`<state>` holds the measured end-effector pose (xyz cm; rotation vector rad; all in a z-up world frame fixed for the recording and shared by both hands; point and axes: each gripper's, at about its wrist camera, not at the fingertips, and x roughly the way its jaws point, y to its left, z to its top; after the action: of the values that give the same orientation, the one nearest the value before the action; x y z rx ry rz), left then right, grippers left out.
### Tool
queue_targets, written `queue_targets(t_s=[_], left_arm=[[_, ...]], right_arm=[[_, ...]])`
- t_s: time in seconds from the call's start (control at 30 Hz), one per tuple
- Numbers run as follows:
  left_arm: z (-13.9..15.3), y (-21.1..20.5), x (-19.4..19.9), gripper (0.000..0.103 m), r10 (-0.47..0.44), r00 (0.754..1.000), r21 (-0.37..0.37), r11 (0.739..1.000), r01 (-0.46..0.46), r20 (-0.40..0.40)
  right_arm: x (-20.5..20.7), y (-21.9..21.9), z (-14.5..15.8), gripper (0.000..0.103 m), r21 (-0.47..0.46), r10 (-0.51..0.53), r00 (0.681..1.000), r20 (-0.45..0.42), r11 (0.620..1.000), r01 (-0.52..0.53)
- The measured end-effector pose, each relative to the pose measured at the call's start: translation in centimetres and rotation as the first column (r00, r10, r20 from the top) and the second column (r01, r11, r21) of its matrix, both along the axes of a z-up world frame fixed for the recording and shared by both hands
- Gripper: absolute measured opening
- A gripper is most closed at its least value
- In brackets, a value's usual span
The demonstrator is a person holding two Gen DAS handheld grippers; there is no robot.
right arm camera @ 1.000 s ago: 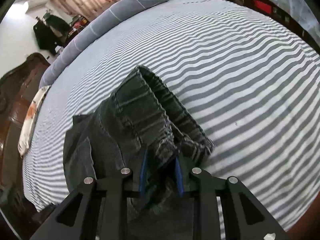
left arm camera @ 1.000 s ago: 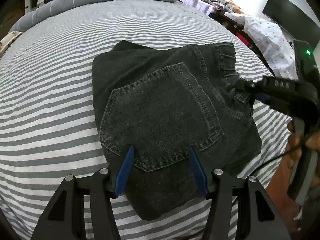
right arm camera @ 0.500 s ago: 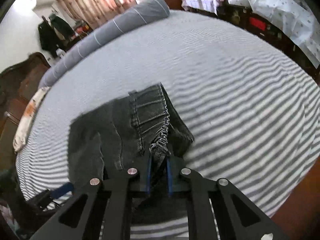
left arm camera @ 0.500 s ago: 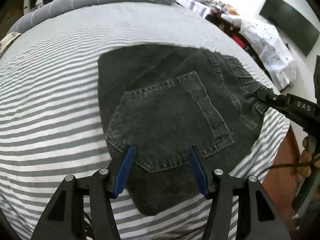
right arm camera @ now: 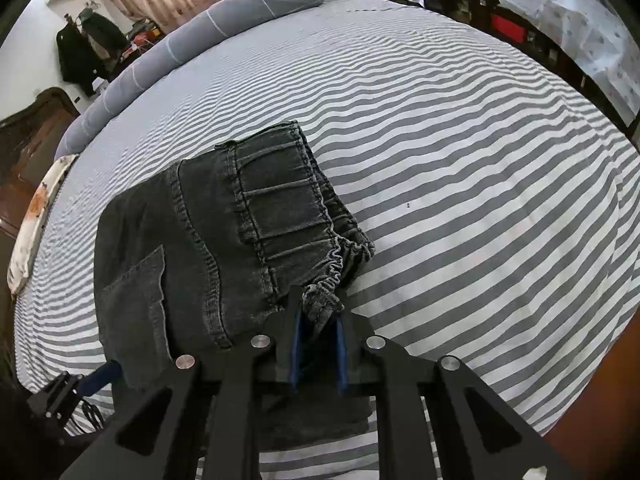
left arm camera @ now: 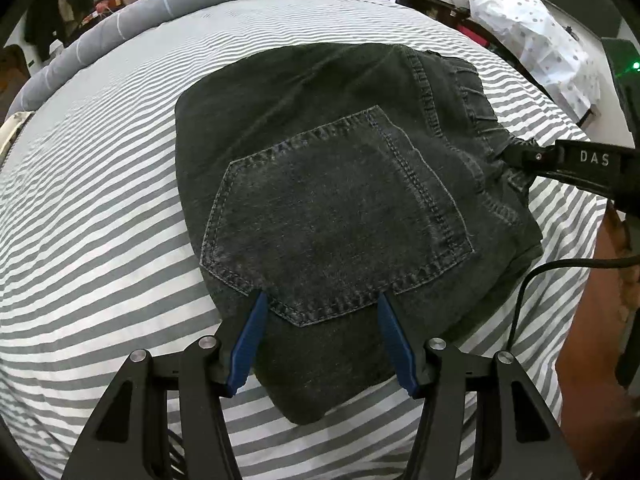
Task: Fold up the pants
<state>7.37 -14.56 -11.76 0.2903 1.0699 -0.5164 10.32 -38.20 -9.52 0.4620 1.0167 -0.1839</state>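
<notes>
The dark grey denim pants (left arm camera: pixel 340 184) lie folded into a compact stack on the striped bed, back pocket (left arm camera: pixel 336 232) up; they also show in the right wrist view (right arm camera: pixel 224 248). My left gripper (left arm camera: pixel 320 300) is open, its blue fingers straddling the pocket's lower point just above the fabric. My right gripper (right arm camera: pixel 318 312) is shut on the gathered elastic waistband (right arm camera: pixel 324 296) at the stack's near corner; it shows in the left wrist view (left arm camera: pixel 520 156) at the right edge of the pants.
The bed (left arm camera: pixel 100 200) has a grey-and-white striped sheet, with a long grey bolster (right arm camera: pixel 224 28) at its far end. A wooden bed edge (right arm camera: pixel 600 420) runs at the right. Cluttered furniture under a white dotted cloth (left arm camera: pixel 540 40) stands beyond the bed.
The right gripper, still clamped on the waistband, has lowered the raised corner so the pants lie flatter on the bed. The left gripper stays open over the pocket.
</notes>
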Motion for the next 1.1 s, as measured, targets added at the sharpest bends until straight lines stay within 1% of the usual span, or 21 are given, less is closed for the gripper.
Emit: queue_targets(t_s=[0.1,0.2,0.23,0.27,0.33,0.47,0.53,0.63,0.67,0.73,0.8,0.87,0.93,1.0,1.1], left_arm=[[0.0,0.1,0.1,0.058,0.003,1.000,-0.007,1.000,-0.003,-0.007],[0.0,-0.1,0.3,0.058,0.006,1.000,-0.010,1.000,-0.006,-0.012],[0.0,-0.1,0.3,0.058,0.006,1.000,-0.008,1.000,-0.006,-0.010],[0.0,0.0,0.3,0.058,0.006,1.000,-0.009,1.000,-0.006,-0.011],[0.1,0.0,0.3,0.058,0.009,1.000,-0.013,1.000,-0.009,-0.015],[0.4,0.5,0.2,0.058,0.016,1.000,-0.030,0.999,-0.017,-0.020],[0.1,0.5,0.1,0.058,0.003,1.000,-0.017,1.000,-0.004,-0.023],[-0.4,-0.1,-0.8,0.058,-0.047,0.999,0.041,0.998,0.046,0.009],[-0.4,-0.2,-0.8,0.058,-0.058,0.998,0.049,0.997,0.058,0.013],[0.1,0.0,-0.4,0.058,-0.058,0.998,0.020,0.998,0.058,-0.009],[1.2,0.7,0.6,0.058,-0.046,0.999,-0.036,0.998,0.045,-0.018],[2.2,1.0,1.8,0.058,-0.030,1.000,-0.066,0.997,0.031,0.007],[2.9,1.1,3.9,0.058,-0.015,1.000,-0.082,0.997,0.016,0.017],[3.4,0.6,6.4,0.058,0.006,1.000,-0.094,0.996,-0.005,0.011],[3.6,-0.6,9.9,0.058,0.017,1.000,-0.101,0.995,-0.016,0.012]], right_arm=[[0.1,0.1,0.0,0.018,0.016,-0.008,1.000,0.004,1.000,0.008],[0.1,0.1,0.0,0.018,0.019,-0.011,1.000,0.008,1.000,0.010],[0.1,0.0,0.0,0.020,0.019,-0.011,1.000,0.008,1.000,0.011],[0.0,-0.1,-0.1,0.023,0.023,-0.012,1.000,0.007,1.000,0.012],[-0.2,0.0,-0.1,0.038,0.021,-0.021,1.000,-0.002,1.000,0.021],[-1.3,0.4,-0.3,0.045,-0.004,-0.019,1.000,-0.010,1.000,0.019],[-1.6,0.6,-0.3,0.049,-0.015,-0.018,1.000,-0.013,1.000,0.018],[-1.7,0.4,-0.6,0.056,-0.022,-0.023,0.999,-0.024,0.999,0.023],[-1.7,0.3,-0.6,0.056,-0.015,-0.026,0.999,-0.026,1.000,0.026],[-1.7,0.1,-0.1,0.056,-0.011,-0.026,0.999,-0.024,1.000,0.025],[-2.2,0.2,1.0,0.056,-0.032,-0.025,1.000,0.013,0.999,0.025],[-2.8,0.9,2.5,0.056,-0.061,0.013,0.998,0.068,0.998,-0.009],[-2.8,2.0,3.5,0.056,-0.087,0.076,0.992,0.099,0.994,-0.068],[-2.3,3.7,3.9,0.055,-0.097,0.173,0.980,0.101,0.982,-0.163],[-1.7,6.0,3.4,0.054,-0.127,0.260,0.962,0.081,0.960,-0.249]])
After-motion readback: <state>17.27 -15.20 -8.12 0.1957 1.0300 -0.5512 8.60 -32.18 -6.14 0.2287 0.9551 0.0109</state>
